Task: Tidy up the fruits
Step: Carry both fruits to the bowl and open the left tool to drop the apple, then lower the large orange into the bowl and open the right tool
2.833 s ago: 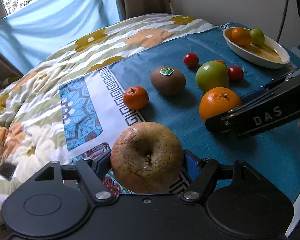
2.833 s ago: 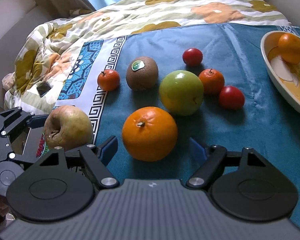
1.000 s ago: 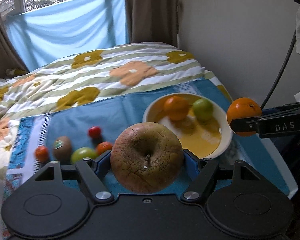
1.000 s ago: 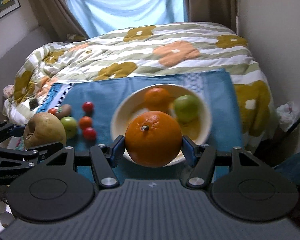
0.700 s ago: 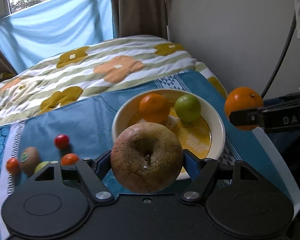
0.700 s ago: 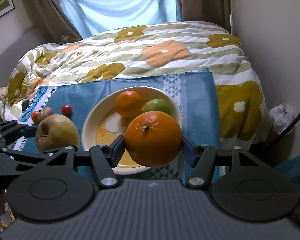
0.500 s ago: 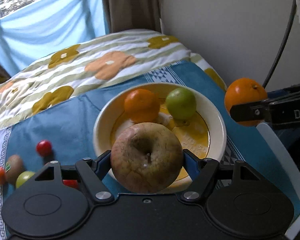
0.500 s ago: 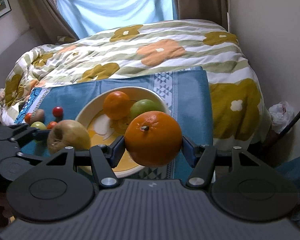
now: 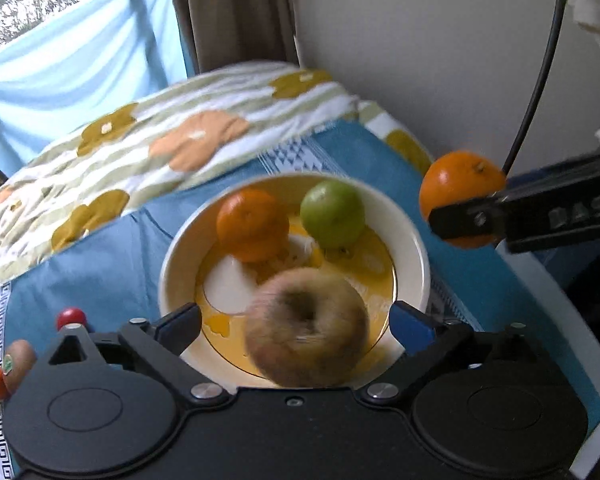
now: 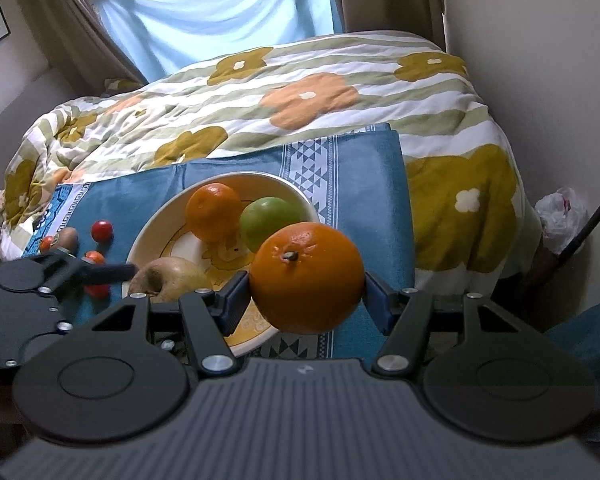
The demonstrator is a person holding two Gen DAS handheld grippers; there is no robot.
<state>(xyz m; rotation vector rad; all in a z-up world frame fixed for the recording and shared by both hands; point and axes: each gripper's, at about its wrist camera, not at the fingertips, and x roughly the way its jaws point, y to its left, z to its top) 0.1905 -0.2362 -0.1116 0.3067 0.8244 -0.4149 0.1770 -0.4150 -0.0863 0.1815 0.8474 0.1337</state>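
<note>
Over the bowl (image 9: 414, 248), the left tongs (image 9: 296, 322) have just been opening; their jaws stand apart, and the blurred brown apple (image 9: 307, 330) sits free between them at the bowl's near rim. The right tongs (image 10: 305, 294) are clamped on the big orange (image 10: 306, 276) beside the bowl's right edge.

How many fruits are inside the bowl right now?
3: a small orange and a green apple at the far side, and a brownish apple just released near the front rim; others could be hidden.
</note>
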